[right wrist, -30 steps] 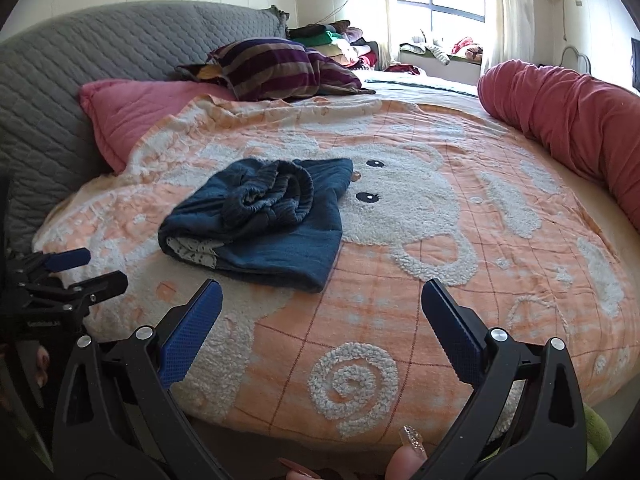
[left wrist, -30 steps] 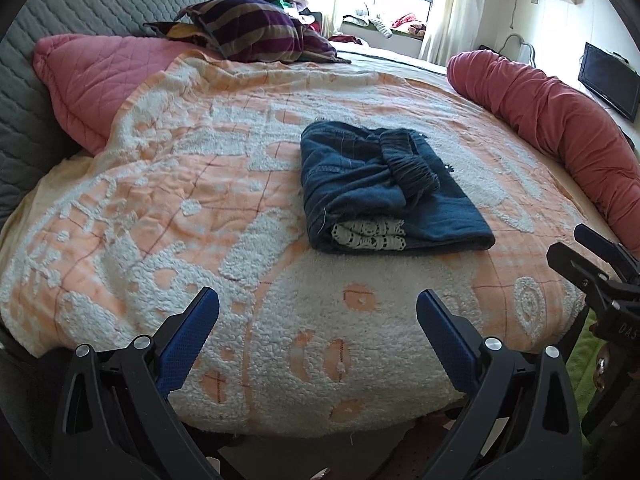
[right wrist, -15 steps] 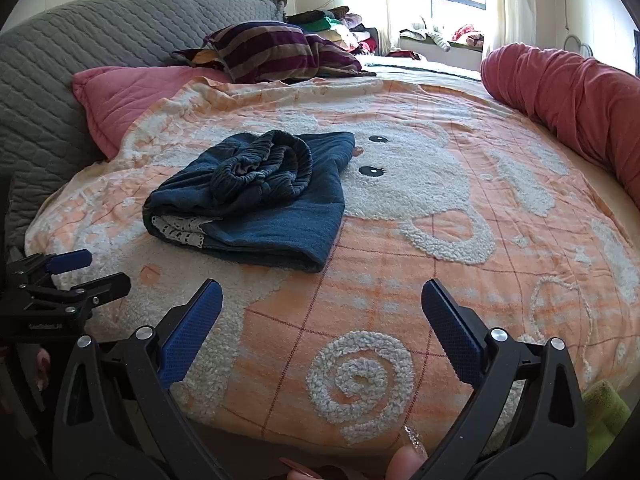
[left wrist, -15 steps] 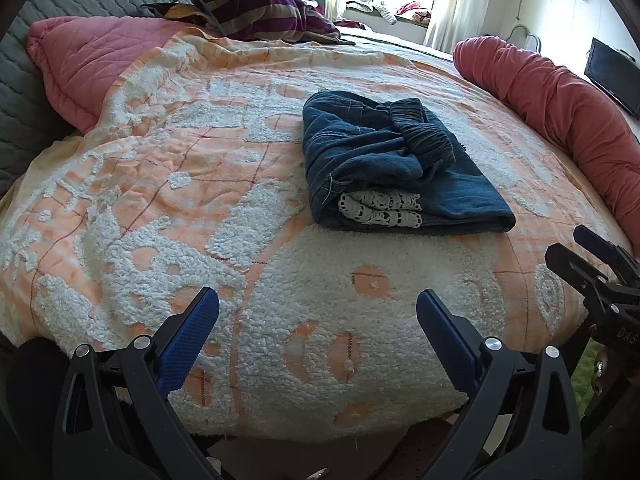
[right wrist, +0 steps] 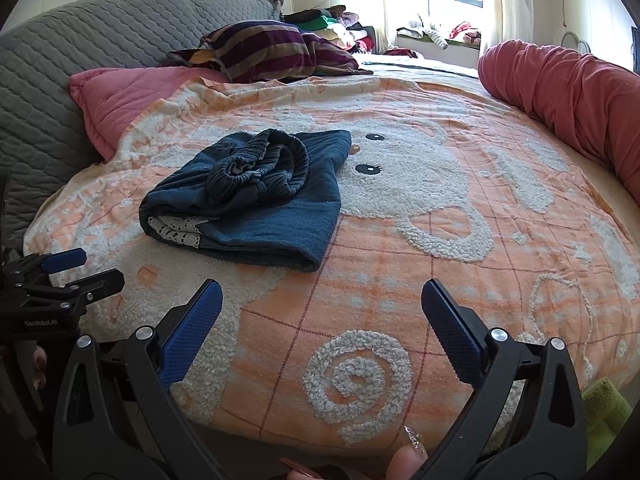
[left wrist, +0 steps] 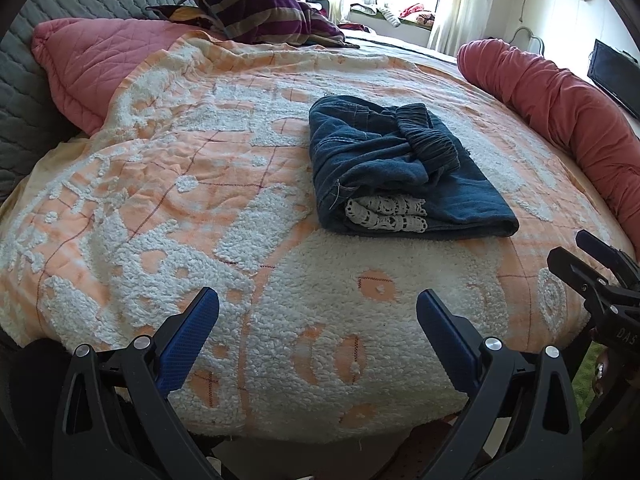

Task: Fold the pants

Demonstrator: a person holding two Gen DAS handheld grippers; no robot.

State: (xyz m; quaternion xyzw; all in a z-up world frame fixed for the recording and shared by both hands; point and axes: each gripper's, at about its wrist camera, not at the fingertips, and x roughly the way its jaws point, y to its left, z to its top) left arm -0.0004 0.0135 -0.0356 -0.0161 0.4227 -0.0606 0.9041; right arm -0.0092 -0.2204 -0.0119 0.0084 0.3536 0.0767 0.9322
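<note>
The dark blue pants (left wrist: pixel 400 168) lie folded into a compact bundle on the orange and white blanket (left wrist: pixel 160 200), with the elastic waistband on top and white lace trim at the near edge. They also show in the right wrist view (right wrist: pixel 256 200). My left gripper (left wrist: pixel 318 316) is open and empty, held near the bed's front edge, well short of the pants. My right gripper (right wrist: pixel 322 312) is open and empty, also at the front edge, to the right of the pants.
A pink quilted pillow (left wrist: pixel 92 64) and a striped pillow (left wrist: pixel 260 16) lie at the back left by the grey headboard (right wrist: pixel 60 80). A long red bolster (left wrist: pixel 560 100) runs along the right side. A green cloth (right wrist: pixel 604 412) sits below the bed edge.
Both grippers have shifted slightly relative to the bed, staying open and empty. The folded pants have not moved.
</note>
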